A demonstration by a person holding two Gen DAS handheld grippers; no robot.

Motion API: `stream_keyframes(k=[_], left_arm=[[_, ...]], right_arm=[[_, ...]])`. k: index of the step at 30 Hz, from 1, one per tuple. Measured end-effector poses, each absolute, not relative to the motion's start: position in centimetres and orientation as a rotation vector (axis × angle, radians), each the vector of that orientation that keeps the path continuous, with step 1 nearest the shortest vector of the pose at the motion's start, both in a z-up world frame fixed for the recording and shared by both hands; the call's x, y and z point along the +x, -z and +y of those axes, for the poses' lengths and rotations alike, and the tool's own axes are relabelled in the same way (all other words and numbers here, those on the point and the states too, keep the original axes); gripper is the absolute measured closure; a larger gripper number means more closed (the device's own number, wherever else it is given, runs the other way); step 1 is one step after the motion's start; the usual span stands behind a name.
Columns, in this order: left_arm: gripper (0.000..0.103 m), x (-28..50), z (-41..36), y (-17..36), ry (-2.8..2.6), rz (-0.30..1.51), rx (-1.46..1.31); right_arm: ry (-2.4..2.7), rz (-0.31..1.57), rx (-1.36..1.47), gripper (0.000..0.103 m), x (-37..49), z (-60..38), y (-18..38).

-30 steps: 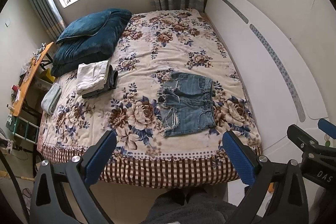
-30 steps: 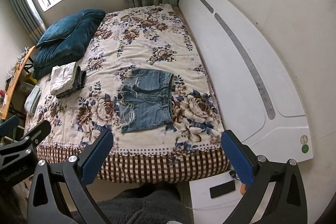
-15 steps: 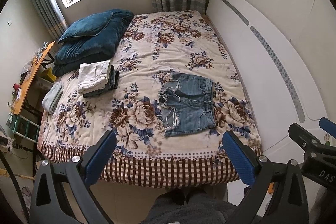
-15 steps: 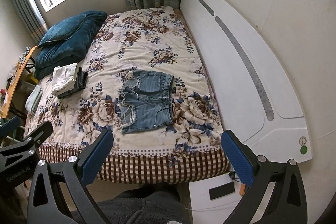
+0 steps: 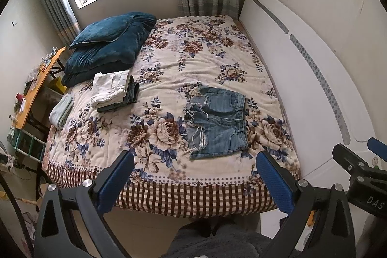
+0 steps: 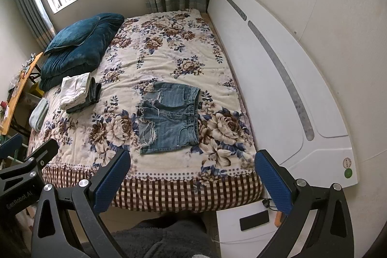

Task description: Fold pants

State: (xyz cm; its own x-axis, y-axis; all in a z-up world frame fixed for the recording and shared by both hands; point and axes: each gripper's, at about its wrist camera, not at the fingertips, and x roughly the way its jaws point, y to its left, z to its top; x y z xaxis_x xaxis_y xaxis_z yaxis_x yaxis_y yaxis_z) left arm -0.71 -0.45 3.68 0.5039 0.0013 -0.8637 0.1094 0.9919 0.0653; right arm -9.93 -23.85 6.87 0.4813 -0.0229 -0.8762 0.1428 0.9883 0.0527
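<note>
Denim shorts (image 5: 217, 122) lie spread flat near the bed's (image 5: 169, 195) foot edge, waistband toward the headboard (image 5: 302, 79), apparently laid out for folding. Left gripper (image 5: 193, 175) and right gripper (image 6: 192, 175) hang short of the bed, wide open, empty. Folded clothes (image 5: 113, 91) are stacked well apart, likely finished.
</note>
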Motion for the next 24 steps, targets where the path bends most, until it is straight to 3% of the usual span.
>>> stream_keyframes(k=[24], left_arm=[[0.000,-1.04,-0.29,-3.78,0.065,1.033,0.106]], right_arm=[[0.100,1.058,0.122,0.000,-10.03,-23.81,-7.16]])
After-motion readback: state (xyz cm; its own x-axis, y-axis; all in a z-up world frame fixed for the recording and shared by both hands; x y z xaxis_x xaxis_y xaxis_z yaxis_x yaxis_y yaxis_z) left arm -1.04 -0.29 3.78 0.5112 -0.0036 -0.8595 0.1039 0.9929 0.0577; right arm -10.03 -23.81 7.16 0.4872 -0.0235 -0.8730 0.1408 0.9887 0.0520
